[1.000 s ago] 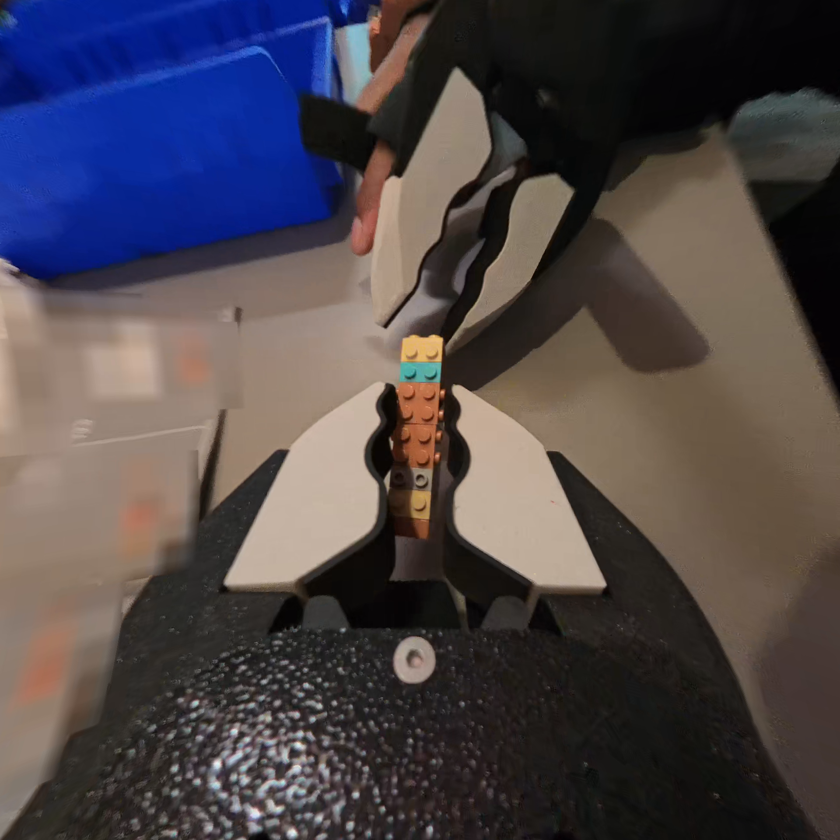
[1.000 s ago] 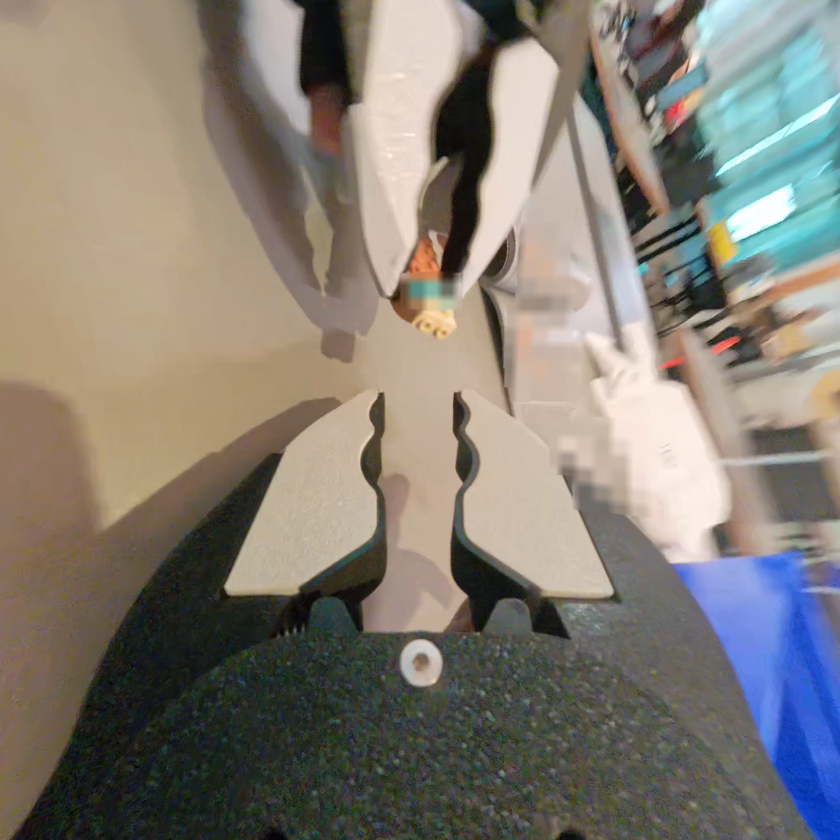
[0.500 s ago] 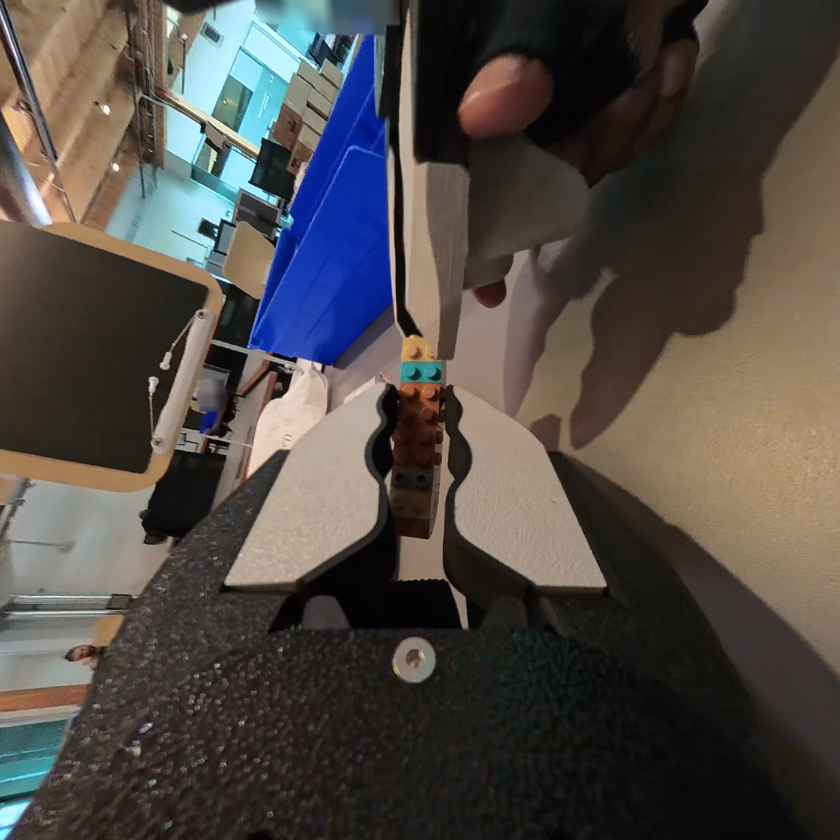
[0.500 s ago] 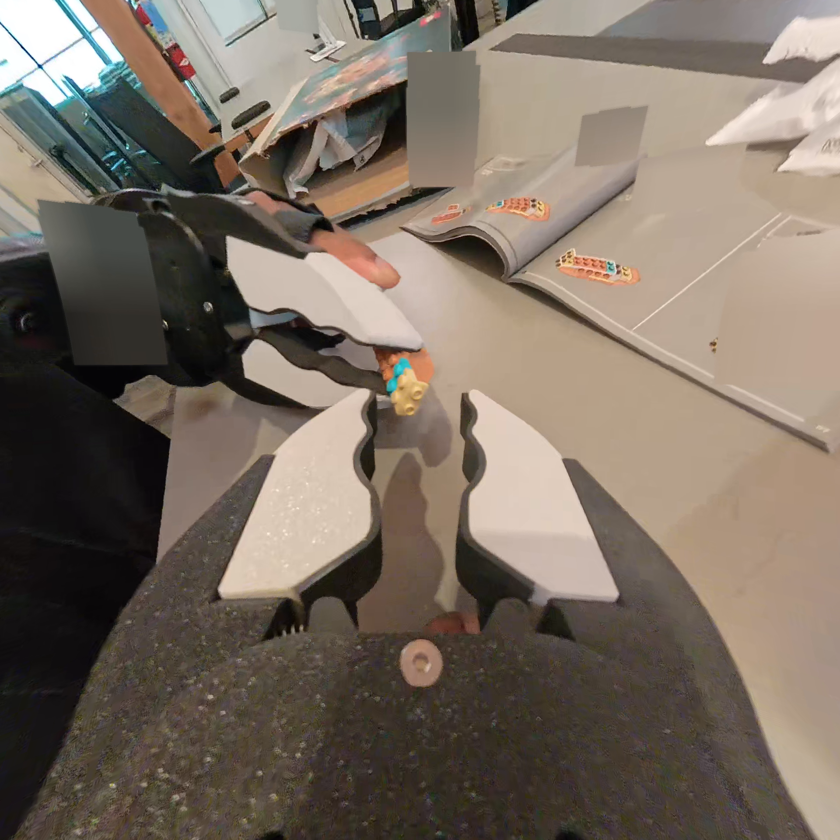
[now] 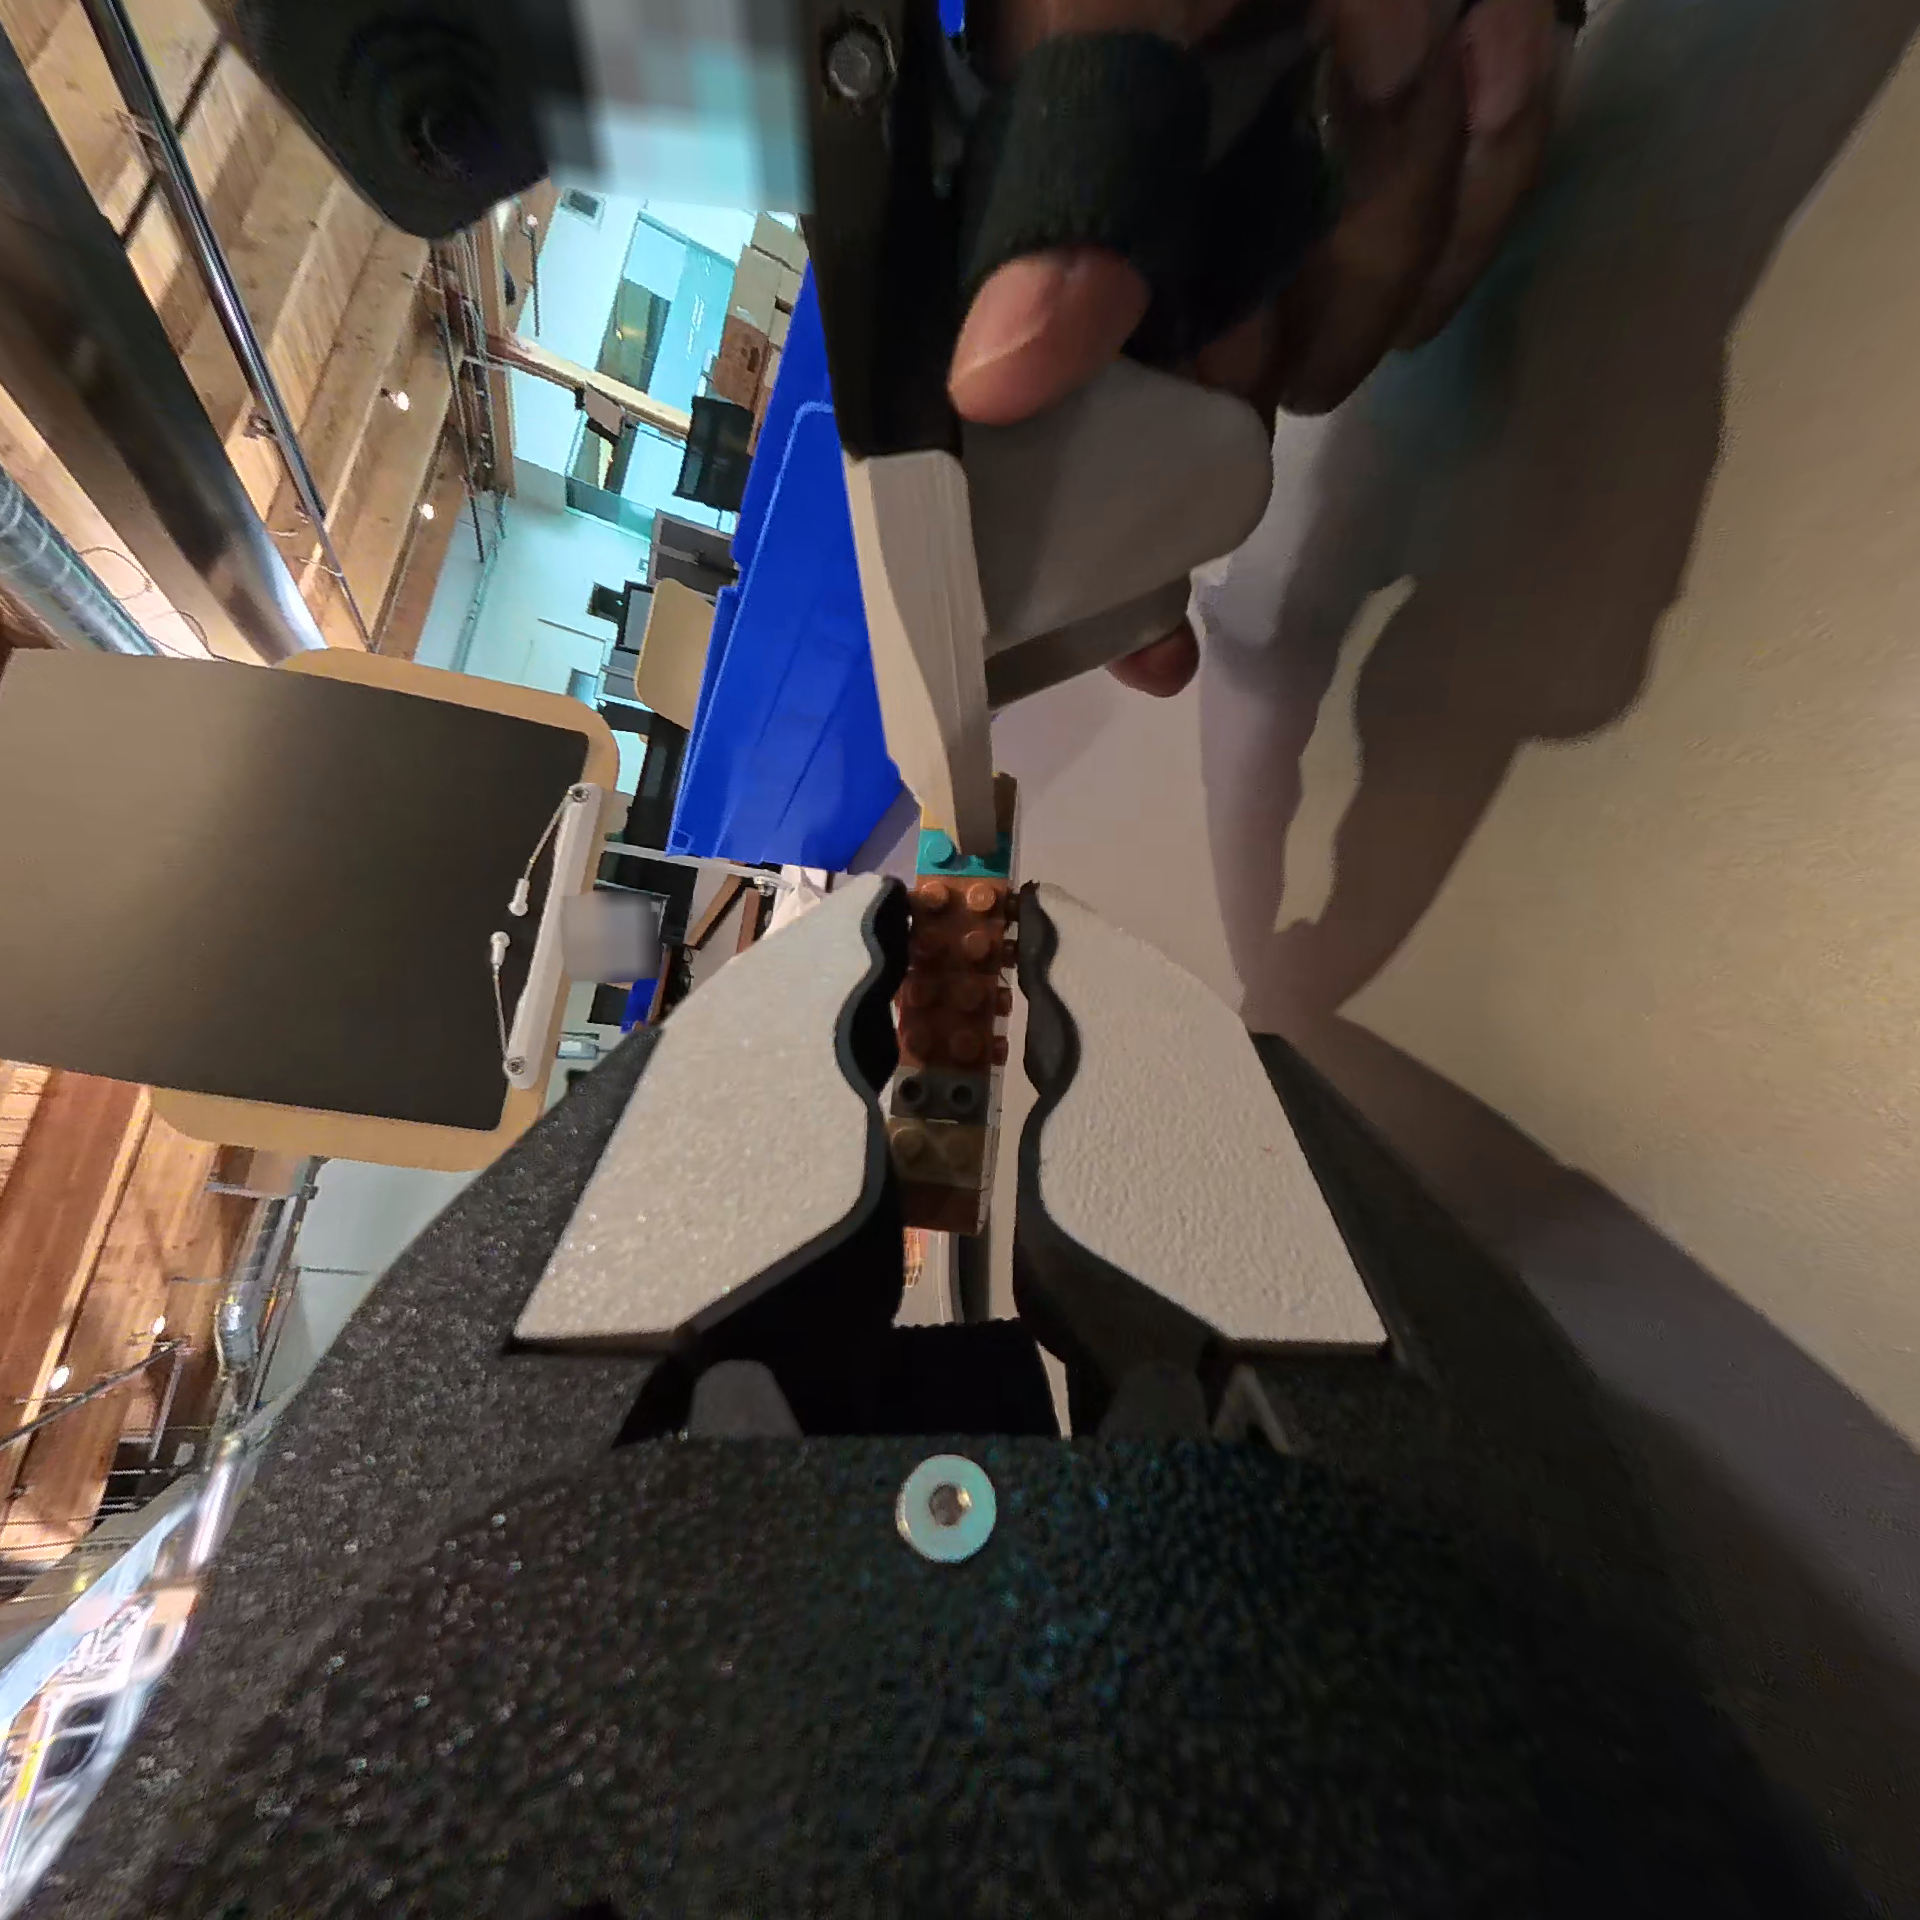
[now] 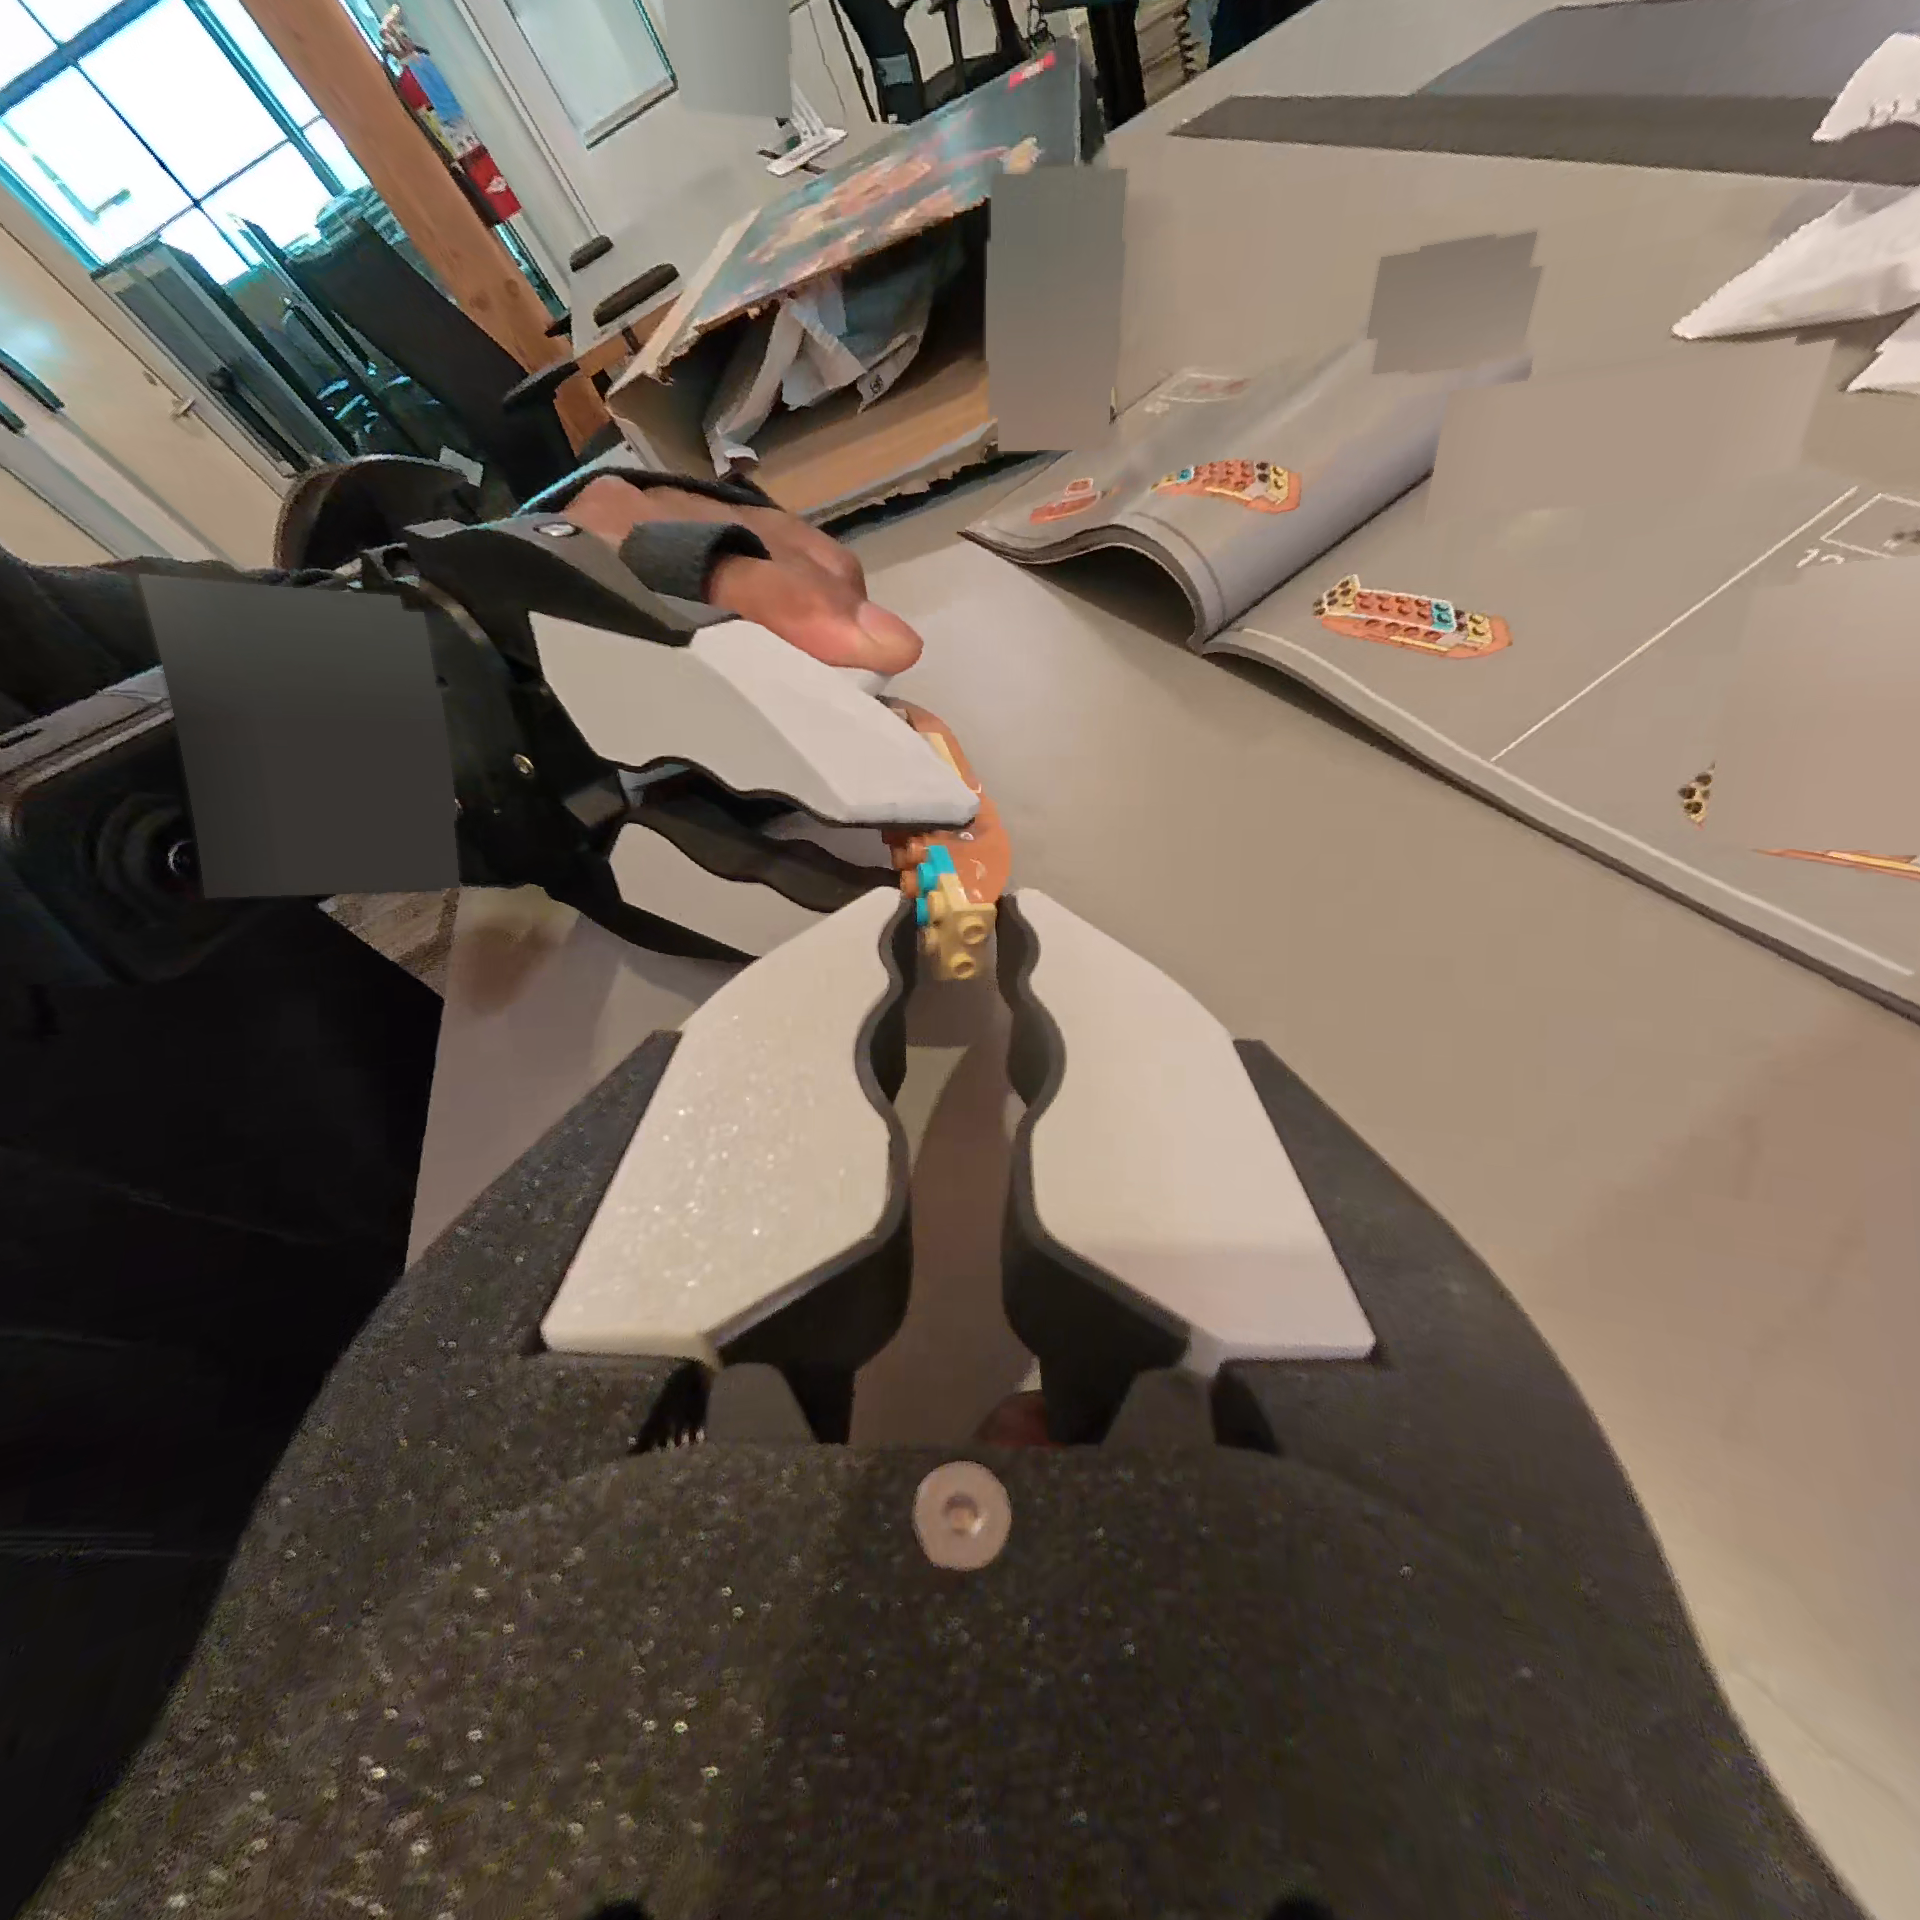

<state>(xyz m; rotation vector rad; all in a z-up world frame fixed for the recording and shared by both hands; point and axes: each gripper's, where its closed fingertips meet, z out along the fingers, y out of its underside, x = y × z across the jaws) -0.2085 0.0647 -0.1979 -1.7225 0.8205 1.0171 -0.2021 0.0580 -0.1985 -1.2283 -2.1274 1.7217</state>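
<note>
Where both jaws grip, brown studded brick assembly (image 5: 956,997).

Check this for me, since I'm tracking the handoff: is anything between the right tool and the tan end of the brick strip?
Nothing visible. The strip's tan end already sits between the right tool's fingertips, while the left tool grips its brown middle.

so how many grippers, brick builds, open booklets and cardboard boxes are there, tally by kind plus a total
grippers: 2, the left gripper clamped on the build, the right gripper closed on its tan end
brick builds: 1, the brown, teal and tan brick build
open booklets: 1, the booklet
cardboard boxes: 1, the torn box
total: 5
</note>
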